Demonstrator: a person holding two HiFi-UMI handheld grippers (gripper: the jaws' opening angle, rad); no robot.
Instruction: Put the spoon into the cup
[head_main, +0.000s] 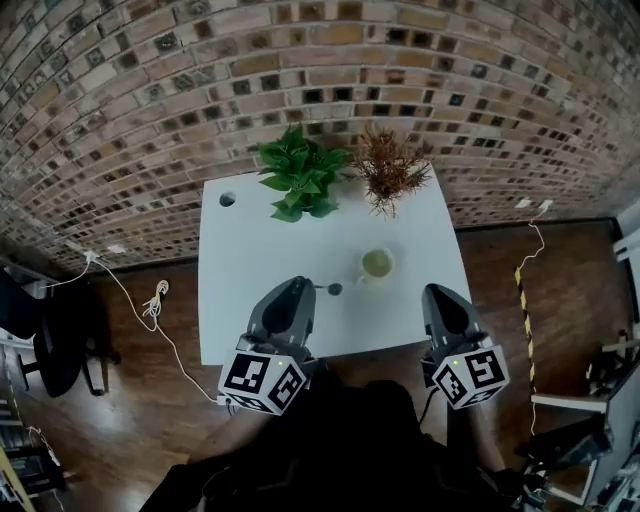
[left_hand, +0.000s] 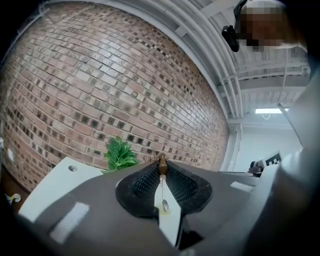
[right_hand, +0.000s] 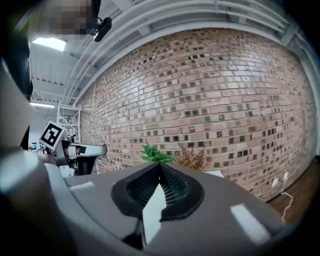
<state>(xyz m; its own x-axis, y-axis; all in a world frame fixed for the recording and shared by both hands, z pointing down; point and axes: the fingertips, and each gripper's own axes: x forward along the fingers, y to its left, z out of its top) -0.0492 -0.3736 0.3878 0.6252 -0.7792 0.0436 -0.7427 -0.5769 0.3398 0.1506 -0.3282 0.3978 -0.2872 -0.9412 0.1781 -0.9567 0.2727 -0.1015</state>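
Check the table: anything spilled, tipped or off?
Nothing stands out: cup upright on the table, no spill visible, green plant and dried plant upright, spoon held in the left gripper.

The head view looks steeply down from high above the white table (head_main: 232, 310), with the brick wall (head_main: 150, 90) across the top. Both gripper views sit low behind their jaws, facing that wall level. All three share the green plant (head_main: 300, 180) (the right gripper view also catches the left gripper (right_hand: 102, 148), mid-left).

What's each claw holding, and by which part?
Left claw grips the spoon by its brown handle end, bowl hanging down. Right claw is shut on nothing.
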